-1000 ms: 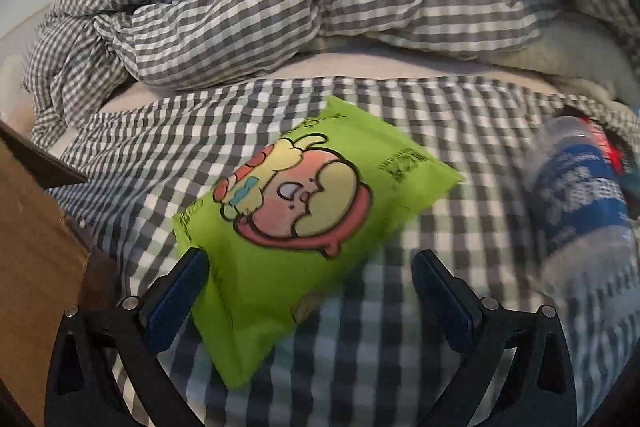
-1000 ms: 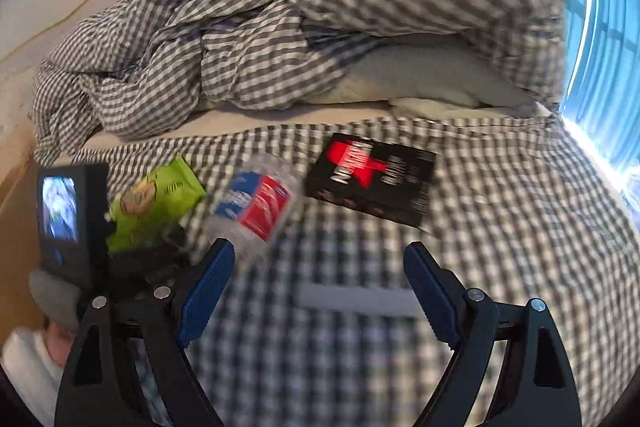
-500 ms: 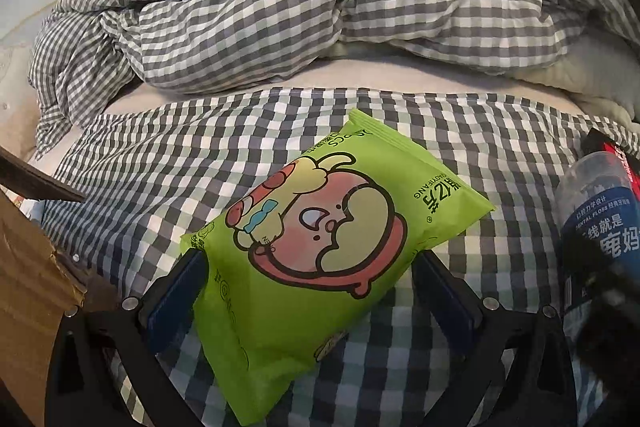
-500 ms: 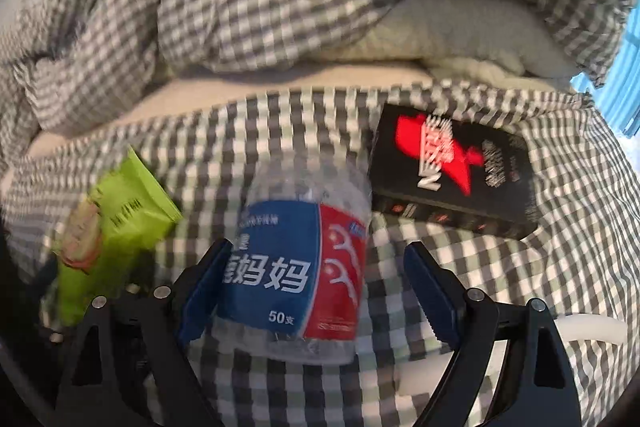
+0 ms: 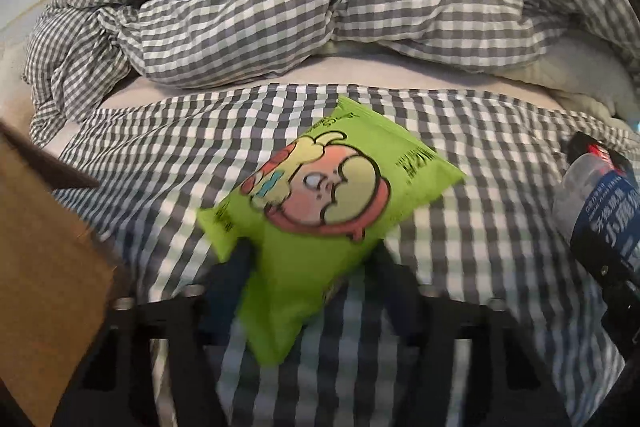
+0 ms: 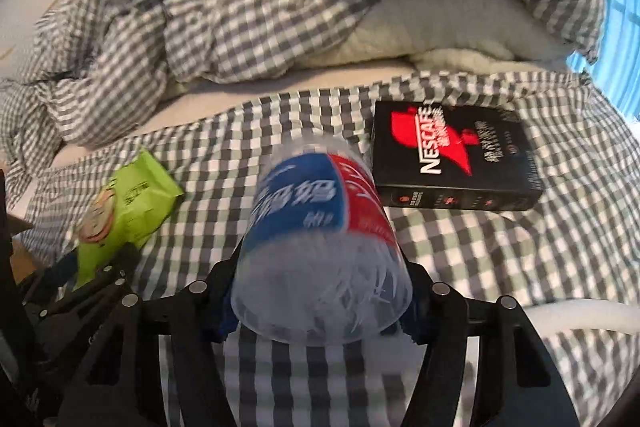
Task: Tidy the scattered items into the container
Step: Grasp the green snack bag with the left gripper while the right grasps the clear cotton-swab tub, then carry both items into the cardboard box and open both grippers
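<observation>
bedroom at home: rumpled checked duvet (image 5: 280,7) on bed w/ checked sheet (image 6: 500,251).

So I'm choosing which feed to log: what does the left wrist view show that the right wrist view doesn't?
Left only: the brown cardboard box at the left edge. Right only: the whole black Nescafe box, a white tube, and the right hand-held gripper shut on the plastic jar. Both: the green snack packet, jar, checked bedding.

A bed spread with a grey-and-white gingham sheet (image 6: 500,259) carries a rumpled gingham duvet (image 6: 248,7) heaped at the far side over a white fleecy blanket (image 6: 440,23), a flat black-and-red Nescafé carton (image 6: 452,159), and a white tube (image 6: 580,315) lying near right.
</observation>
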`<state>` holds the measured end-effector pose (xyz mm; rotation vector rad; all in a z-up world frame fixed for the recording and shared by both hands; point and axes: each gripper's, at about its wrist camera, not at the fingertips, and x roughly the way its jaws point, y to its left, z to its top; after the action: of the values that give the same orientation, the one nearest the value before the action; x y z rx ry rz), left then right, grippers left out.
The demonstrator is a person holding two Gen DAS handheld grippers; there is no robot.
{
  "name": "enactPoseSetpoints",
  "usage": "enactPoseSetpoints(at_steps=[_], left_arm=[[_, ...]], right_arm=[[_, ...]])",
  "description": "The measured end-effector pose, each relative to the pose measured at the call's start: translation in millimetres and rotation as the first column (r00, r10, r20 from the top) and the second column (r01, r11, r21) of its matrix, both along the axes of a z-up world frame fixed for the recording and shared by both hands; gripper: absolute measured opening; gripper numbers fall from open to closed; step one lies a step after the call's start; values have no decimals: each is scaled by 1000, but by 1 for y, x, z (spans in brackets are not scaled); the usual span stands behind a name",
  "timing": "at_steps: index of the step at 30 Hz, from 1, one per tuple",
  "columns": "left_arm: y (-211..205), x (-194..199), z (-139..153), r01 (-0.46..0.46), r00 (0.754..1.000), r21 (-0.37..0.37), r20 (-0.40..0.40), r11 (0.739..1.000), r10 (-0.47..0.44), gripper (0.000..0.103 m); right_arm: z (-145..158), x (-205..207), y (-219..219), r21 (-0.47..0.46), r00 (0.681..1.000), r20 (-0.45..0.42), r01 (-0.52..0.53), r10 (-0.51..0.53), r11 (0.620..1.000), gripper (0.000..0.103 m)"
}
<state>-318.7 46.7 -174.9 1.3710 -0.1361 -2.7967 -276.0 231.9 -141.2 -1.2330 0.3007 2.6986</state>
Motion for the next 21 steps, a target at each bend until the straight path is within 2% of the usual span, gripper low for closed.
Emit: enactPoseSetpoints(at_steps=[2, 4, 5, 6, 7, 8, 11, 13, 14, 16, 18, 19, 21], left_arm=[[-5, 5, 4, -1, 1000, 21, 0, 1000, 1, 40], [-8, 5, 2, 2, 1000, 33, 1, 999, -2, 48], [-6, 3, 0, 3, 1000, 0, -7, 1000, -3, 62], [-2, 2, -2, 7, 1000, -47, -20, 999, -8, 87], [2, 0, -5, 22, 999, -92, -27, 996, -25, 97], [8, -2, -7, 47, 998, -139, -34, 989, -52, 102], [28, -10, -15, 150, 984, -289, -50, 946, -172, 103], [31, -21, -17, 188, 973, -314, -68, 931, -220, 103], [29, -29, -18, 195, 973, -294, -60, 936, -221, 103], [15, -48, -18, 184, 982, -161, -21, 970, -190, 103], [-1, -58, -19, 145, 989, -26, 20, 989, -144, 102], [-5, -57, -18, 136, 990, 6, 25, 991, -136, 98], [-1, -51, -16, 128, 992, -23, 21, 991, -128, 89]], right_arm=[[6, 12, 4, 3, 1000, -5, 4, -4, 1000, 61], [7, 22, 12, -8, 1000, -4, 5, -5, 1000, 61], [6, 25, 17, -16, 1000, 0, 8, -8, 1000, 61], [3, 26, 19, -27, 1000, 2, 10, -10, 1000, 61], [0, 27, 24, -49, 1000, 5, 10, -10, 999, 61], [-2, 29, 29, -74, 1000, 5, 11, -11, 997, 61], [-4, 29, 34, -111, 1000, -15, 8, -10, 994, 61], [-5, 29, 35, -113, 1000, -27, -2, -1, 994, 61], [-6, 29, 35, -116, 1000, -31, -7, 3, 993, 61], [-7, 29, 35, -119, 999, -39, -19, 15, 993, 61], [-8, 29, 35, -128, 999, -43, -31, 25, 991, 61], [-9, 29, 35, -136, 999, -43, -35, 30, 990, 61], [-10, 29, 36, -152, 999, -42, -40, 34, 988, 61]])
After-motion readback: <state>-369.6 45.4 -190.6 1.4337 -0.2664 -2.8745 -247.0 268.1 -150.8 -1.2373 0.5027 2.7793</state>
